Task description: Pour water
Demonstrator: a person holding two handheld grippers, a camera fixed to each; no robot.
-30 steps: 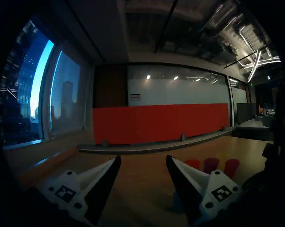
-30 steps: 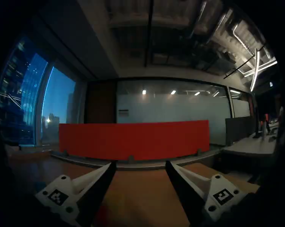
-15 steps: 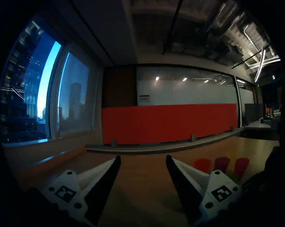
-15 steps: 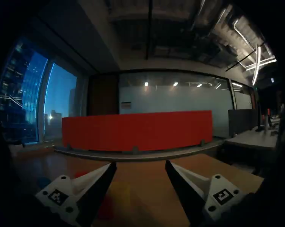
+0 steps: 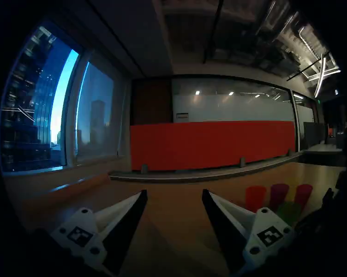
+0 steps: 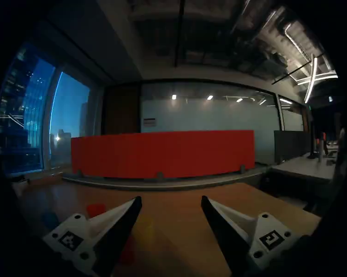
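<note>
A dim office is shown: a window (image 5: 39,120) at the left, a red partition (image 5: 210,145) behind the wooden table (image 5: 173,221), and coloured cups (image 5: 278,196) stood at the right beyond the left gripper (image 5: 173,191), which is held wide open and empty. The right gripper (image 6: 170,198) is likewise spread, nothing gripped; a cup should be centred between the fingers (image 6: 122,221) before closing.

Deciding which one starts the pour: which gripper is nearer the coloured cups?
Right gripper, probably: the coloured cups lie low beside its left finger, close in. The left gripper has them farther ahead, off to its right.
</note>
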